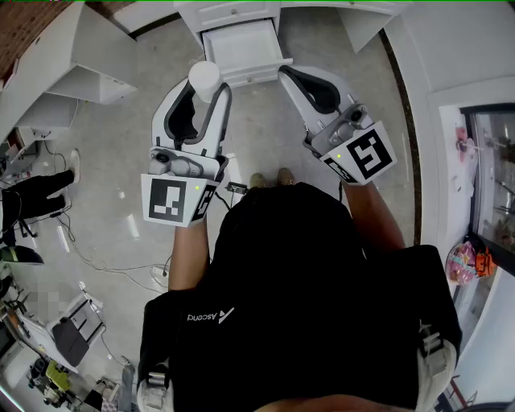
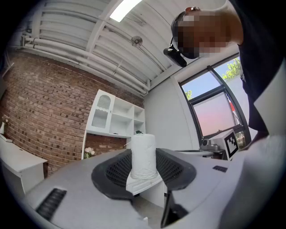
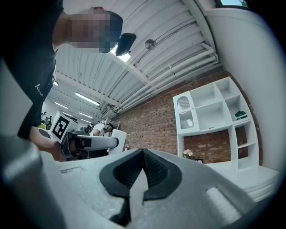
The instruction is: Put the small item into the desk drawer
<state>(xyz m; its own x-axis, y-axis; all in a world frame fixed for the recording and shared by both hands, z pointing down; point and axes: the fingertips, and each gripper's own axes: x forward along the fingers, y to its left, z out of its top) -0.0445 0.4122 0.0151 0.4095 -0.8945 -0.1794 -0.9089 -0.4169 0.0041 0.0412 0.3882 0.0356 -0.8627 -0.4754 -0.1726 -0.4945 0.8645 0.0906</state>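
A small white cylinder (image 1: 204,79) stands upright between the dark pads of my left gripper (image 1: 205,90), which is shut on it. The left gripper view shows the same cylinder (image 2: 143,154) pinched at its lower part by my left gripper (image 2: 144,173). Just ahead of it, the white desk drawer (image 1: 251,74) is pulled out, its inside bare. My right gripper (image 1: 285,72) hovers beside the drawer's right corner, jaws shut with nothing in them. In the right gripper view its pads (image 3: 151,167) meet, and the left gripper's cylinder (image 3: 118,136) shows at the left.
The white desk (image 1: 233,12) stands at the far edge, with another white unit (image 1: 76,68) to the left. Cables (image 1: 105,257) trail over the grey floor. A white shelf unit (image 3: 214,120) stands against a brick wall. A person in black (image 1: 36,197) is at the left edge.
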